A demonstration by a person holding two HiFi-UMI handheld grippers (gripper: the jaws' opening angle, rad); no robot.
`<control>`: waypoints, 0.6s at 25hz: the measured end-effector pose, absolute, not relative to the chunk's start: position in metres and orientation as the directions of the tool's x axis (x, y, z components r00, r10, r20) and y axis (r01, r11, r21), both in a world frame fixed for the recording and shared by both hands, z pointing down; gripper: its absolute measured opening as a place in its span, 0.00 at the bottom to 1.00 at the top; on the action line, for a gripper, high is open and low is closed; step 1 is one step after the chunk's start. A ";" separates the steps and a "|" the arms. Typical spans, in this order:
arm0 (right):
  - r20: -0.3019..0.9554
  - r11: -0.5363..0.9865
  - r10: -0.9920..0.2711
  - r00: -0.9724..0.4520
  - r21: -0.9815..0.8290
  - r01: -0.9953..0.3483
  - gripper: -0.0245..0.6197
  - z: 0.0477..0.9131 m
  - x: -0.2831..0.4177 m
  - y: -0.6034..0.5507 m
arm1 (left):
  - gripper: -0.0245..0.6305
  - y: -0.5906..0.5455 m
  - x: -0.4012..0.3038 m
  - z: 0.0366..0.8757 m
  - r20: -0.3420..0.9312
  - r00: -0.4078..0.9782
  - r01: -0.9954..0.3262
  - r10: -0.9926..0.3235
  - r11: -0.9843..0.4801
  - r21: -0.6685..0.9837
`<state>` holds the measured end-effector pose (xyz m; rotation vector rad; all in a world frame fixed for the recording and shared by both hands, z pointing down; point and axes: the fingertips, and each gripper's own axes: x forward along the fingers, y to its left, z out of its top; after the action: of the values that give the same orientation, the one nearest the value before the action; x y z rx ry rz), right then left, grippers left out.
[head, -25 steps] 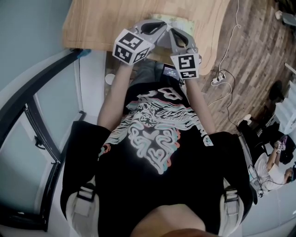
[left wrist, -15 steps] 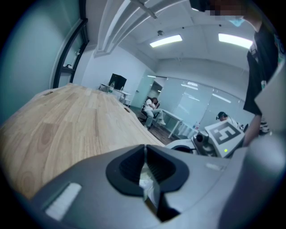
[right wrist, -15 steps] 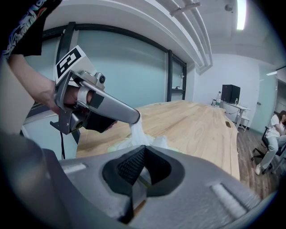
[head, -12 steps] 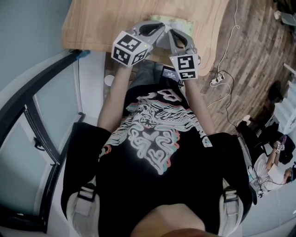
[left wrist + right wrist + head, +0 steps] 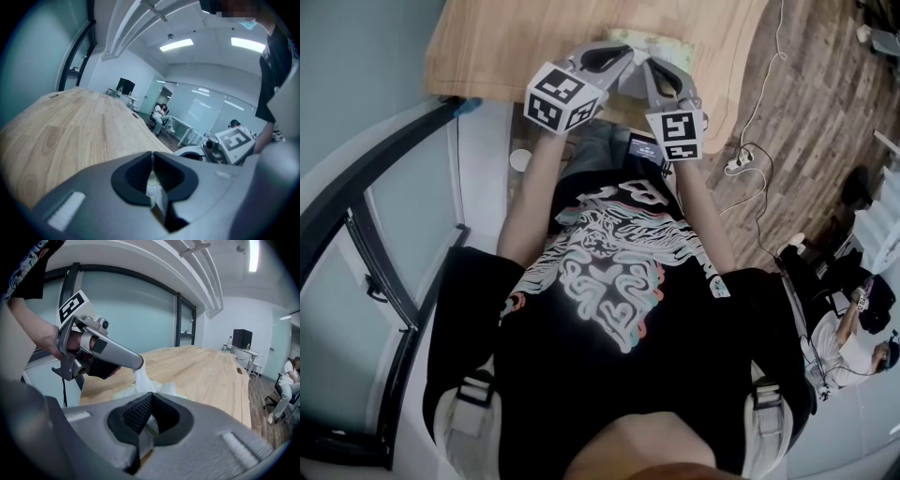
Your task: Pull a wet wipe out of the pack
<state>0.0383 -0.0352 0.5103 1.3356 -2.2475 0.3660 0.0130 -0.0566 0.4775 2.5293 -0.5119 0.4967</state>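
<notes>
left gripper (image 5: 152,157): jaws closed, pads clamped on a fold of white wet wipe (image 5: 140,378). The fold shows in the slit just behind the tips.
right gripper (image 5: 149,399): jaws closed. A pale strip of the pack (image 5: 123,392) sits in the slit between the pads, so the grip looks to be on the pack's near edge.
wet wipe: a white peak rising from the pack into the left jaw tips. Its lower end sits at the pack's top, just beyond the right jaw tips.
pack: pale green, flat on the table (image 5: 206,366). It lies directly ahead of and under the right jaws, showing on both sides of them, and below the left jaw tips.
grippers to each other: tips near together. In the right gripper view the left tips sit above and slightly left of the right jaws, not touching them.
table: light wood, stretching away beyond both pairs of jaws.
</notes>
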 end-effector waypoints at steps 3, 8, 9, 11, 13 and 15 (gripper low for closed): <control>0.543 0.484 -0.741 -0.396 0.023 -0.875 0.04 0.511 0.038 -0.035 | 0.04 -0.057 0.011 0.478 0.433 0.862 -0.447 -0.262 -0.795 0.410; 0.545 0.483 -0.740 -0.394 0.022 -0.875 0.04 0.512 0.038 -0.035 | 0.04 -0.059 0.008 0.477 0.433 0.861 -0.453 -0.268 -0.792 0.410; 0.545 0.483 -0.740 -0.394 0.022 -0.875 0.04 0.512 0.039 -0.034 | 0.04 -0.060 0.008 0.477 0.432 0.861 -0.454 -0.269 -0.791 0.410; 0.545 0.482 -0.740 -0.393 0.023 -0.876 0.04 0.512 0.039 -0.034 | 0.04 -0.060 0.007 0.476 0.431 0.861 -0.455 -0.272 -0.790 0.411; 0.546 0.482 -0.740 -0.393 0.023 -0.876 0.04 0.512 0.040 -0.034 | 0.04 -0.061 0.007 0.476 0.430 0.861 -0.456 -0.273 -0.788 0.413; 0.547 0.482 -0.739 -0.393 0.022 -0.876 0.04 0.512 0.040 -0.034 | 0.04 -0.061 0.006 0.476 0.431 0.860 -0.456 -0.273 -0.788 0.412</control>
<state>0.0396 -0.0339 0.5122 1.3343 -2.2405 0.3709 0.0062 -0.0610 0.4759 2.5169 -0.5317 0.4798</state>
